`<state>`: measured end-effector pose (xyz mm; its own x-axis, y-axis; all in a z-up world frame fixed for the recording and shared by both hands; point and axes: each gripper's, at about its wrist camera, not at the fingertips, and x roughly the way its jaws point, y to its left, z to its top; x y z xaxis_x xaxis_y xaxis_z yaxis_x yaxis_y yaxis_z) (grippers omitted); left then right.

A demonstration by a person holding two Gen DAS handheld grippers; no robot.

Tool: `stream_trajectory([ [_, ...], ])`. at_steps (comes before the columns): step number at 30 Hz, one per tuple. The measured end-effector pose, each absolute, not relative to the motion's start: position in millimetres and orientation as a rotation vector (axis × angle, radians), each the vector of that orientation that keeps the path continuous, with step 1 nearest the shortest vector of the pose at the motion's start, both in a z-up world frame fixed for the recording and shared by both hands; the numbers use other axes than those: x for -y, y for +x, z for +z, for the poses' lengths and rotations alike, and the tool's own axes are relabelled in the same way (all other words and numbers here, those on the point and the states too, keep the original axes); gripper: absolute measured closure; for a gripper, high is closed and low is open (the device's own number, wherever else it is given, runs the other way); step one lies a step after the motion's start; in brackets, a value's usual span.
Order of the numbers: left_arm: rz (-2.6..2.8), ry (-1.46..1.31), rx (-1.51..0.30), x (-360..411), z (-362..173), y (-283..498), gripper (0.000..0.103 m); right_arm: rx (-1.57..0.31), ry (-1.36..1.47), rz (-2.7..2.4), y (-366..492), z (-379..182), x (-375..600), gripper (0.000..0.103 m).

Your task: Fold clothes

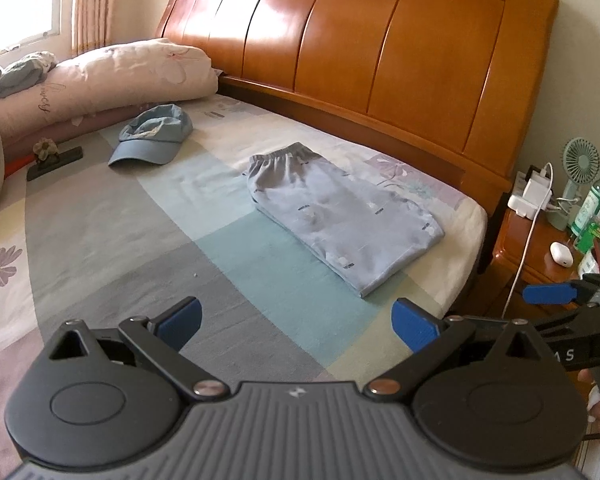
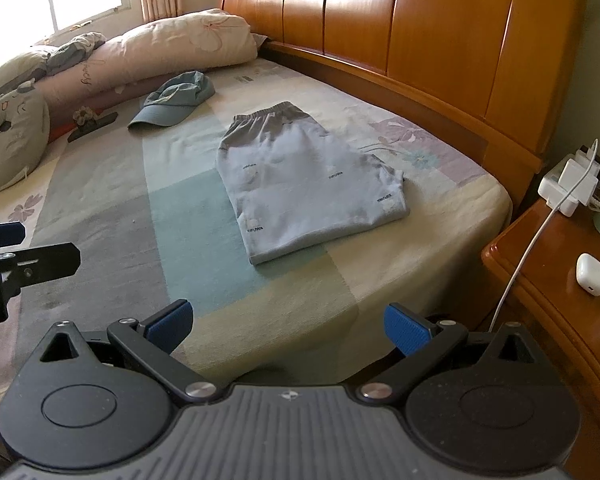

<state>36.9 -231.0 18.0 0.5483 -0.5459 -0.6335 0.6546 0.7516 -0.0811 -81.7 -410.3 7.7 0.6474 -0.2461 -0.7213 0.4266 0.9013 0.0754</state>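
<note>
A pair of light blue shorts (image 1: 342, 216) (image 2: 308, 180) lies folded flat on the bed, its elastic waistband toward the headboard. My left gripper (image 1: 296, 326) hovers open over the patchwork sheet, well short of the shorts, with nothing between its blue pads. My right gripper (image 2: 288, 330) is open too, held above the bed's near edge and clear of the garment. The right gripper's blue fingertip (image 1: 548, 294) shows at the right edge of the left wrist view. At the left edge of the right wrist view I see the left gripper's finger (image 2: 32, 264).
A blue cap (image 1: 152, 136) (image 2: 174, 100) lies beyond the shorts near the pillows (image 1: 112, 80). A wooden headboard (image 1: 360, 48) runs behind. To the right stands a nightstand (image 2: 552, 292) with a charger and cable (image 2: 568, 184), an earbud case (image 2: 590, 274), a bottle (image 1: 598, 196) and a small fan (image 1: 578, 168).
</note>
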Motion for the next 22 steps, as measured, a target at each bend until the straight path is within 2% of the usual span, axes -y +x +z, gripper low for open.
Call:
stream_trajectory([
  [22, -0.757, 0.216, -0.674, 243, 21, 30, 0.002, -0.775, 0.271, -0.383, -82, 6, 413, 0.0],
])
